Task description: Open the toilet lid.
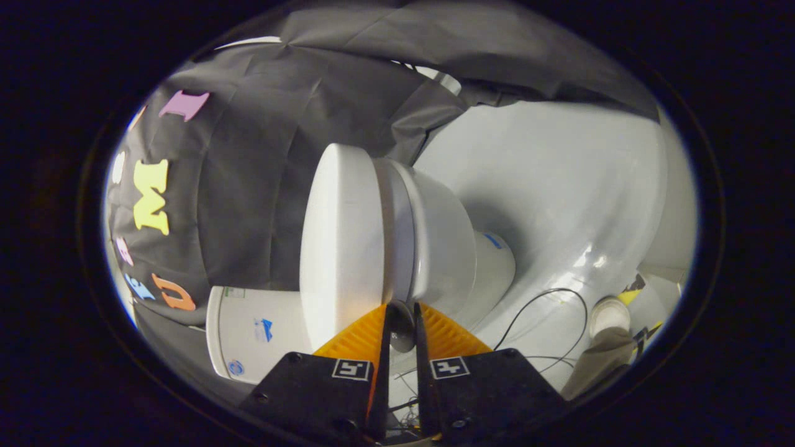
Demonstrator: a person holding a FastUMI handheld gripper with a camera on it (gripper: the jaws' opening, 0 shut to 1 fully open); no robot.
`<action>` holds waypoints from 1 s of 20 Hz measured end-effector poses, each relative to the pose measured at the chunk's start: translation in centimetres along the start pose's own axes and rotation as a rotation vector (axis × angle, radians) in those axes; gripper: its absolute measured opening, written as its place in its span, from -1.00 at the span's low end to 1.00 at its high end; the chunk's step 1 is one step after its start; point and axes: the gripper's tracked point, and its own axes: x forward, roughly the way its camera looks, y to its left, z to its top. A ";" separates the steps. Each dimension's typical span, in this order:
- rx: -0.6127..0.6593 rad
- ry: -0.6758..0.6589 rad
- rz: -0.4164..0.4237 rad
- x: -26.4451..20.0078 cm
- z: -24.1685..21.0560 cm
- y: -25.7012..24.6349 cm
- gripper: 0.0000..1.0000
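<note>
1. Gripper (402, 308) nearest the camera, at 6 o'clock: fingers nearly together, narrow gap, tips at the rim of the toilet lid (341, 248). A small dark round thing sits in the gap; can't tell what it is, or whether both fingers press on anything.
2. Lid lies just ahead of the tips, toward 11 o'clock, closed flat against the seat (390, 236); the view is rolled, so the toilet appears on its side.
3. Bowl (444, 248) is at 1 o'clock from the tips, tank (248, 335) at 9 o'clock.
4. Pale floor (559, 186) runs out to 2 o'clock; a thin black cable (546, 304) loops across it at 3 o'clock.
5. Risks, as judged: tips slip off the smooth lid edge; they catch the seat too and lift both; a poor grip drops the lid partway.
</note>
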 end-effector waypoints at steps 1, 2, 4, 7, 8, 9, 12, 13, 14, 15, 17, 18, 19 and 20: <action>0.023 0.009 0.012 -0.2 -0.1 0.1 -0.59; 0.037 0.012 0.022 -0.3 0.0 0.3 -0.65; 0.026 0.010 0.014 -0.3 0.0 0.5 -0.77; 0.026 0.007 -0.002 -0.7 -0.2 1.1 -0.84; 0.023 0.003 -0.006 -0.7 -0.2 1.3 -0.87; 0.015 0.001 -0.010 -0.9 -0.2 1.5 -0.87; -0.012 -0.005 -0.018 -1.4 0.1 2.6 -0.88; -0.023 -0.008 -0.018 -1.7 0.3 3.3 -0.88; -0.035 -0.011 -0.018 -1.9 0.3 3.8 -0.88; -0.052 -0.012 -0.021 -1.9 0.3 4.4 -0.88; -0.073 -0.021 -0.045 -2.2 0.4 4.9 -0.88; -0.091 -0.026 -0.059 -2.3 0.3 5.0 -0.88; -0.107 -0.030 -0.069 -2.5 0.2 5.2 -0.88; -0.116 -0.033 -0.073 -2.6 0.2 5.5 -0.88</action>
